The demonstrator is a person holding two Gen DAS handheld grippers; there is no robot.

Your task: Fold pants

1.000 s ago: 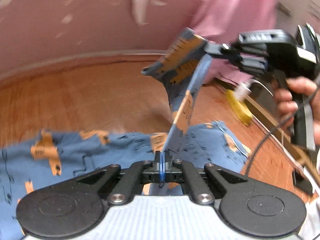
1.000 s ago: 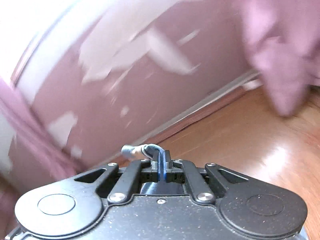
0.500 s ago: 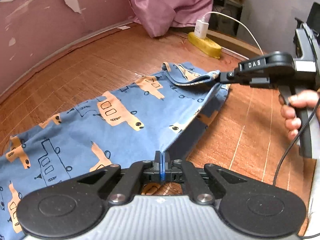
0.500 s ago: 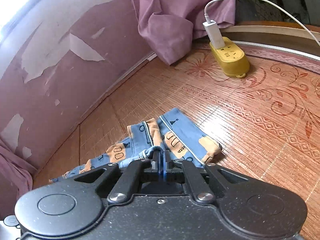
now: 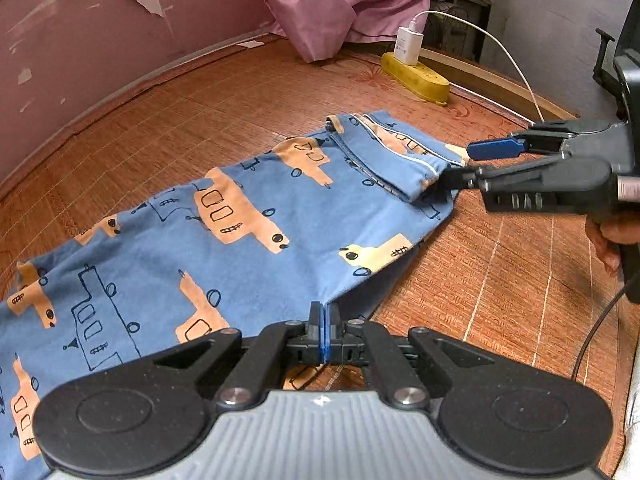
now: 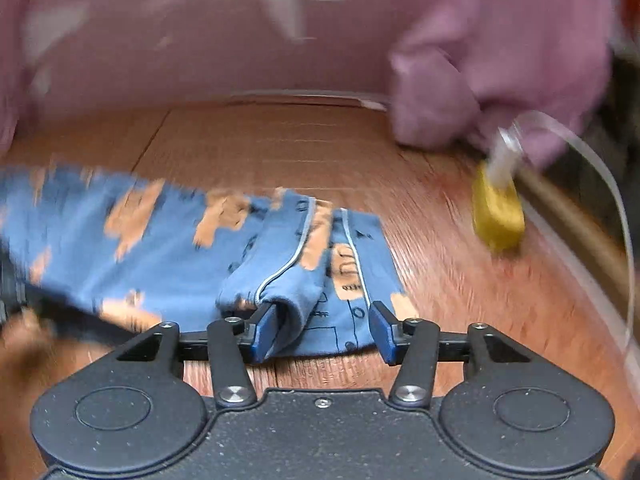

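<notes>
Blue pants [image 5: 240, 224] printed with orange vehicles lie spread on a woven bamboo mat [image 5: 500, 272]. In the left wrist view my left gripper [image 5: 325, 332] is shut on the near edge of the pants. My right gripper [image 5: 460, 164] sits at the folded waistband end on the right, its blue-padded jaws apart. In the blurred right wrist view the right gripper [image 6: 324, 330] stands open, with the waistband fold [image 6: 280, 292] of the pants [image 6: 160, 248] resting loose between its fingers, against the left pad.
A yellow power strip [image 5: 416, 78] with a white charger and cable lies at the back right. Pink cloth [image 5: 344, 4] hangs behind it against a peeling pink wall. A hand [image 5: 608, 236] holds the right gripper's handle. A raised wooden edge borders the mat on the right.
The pants came down from a lifted hold and now lie flat on the mat. The right gripper has opened and let go of the waistband. The left gripper stays clamped.
</notes>
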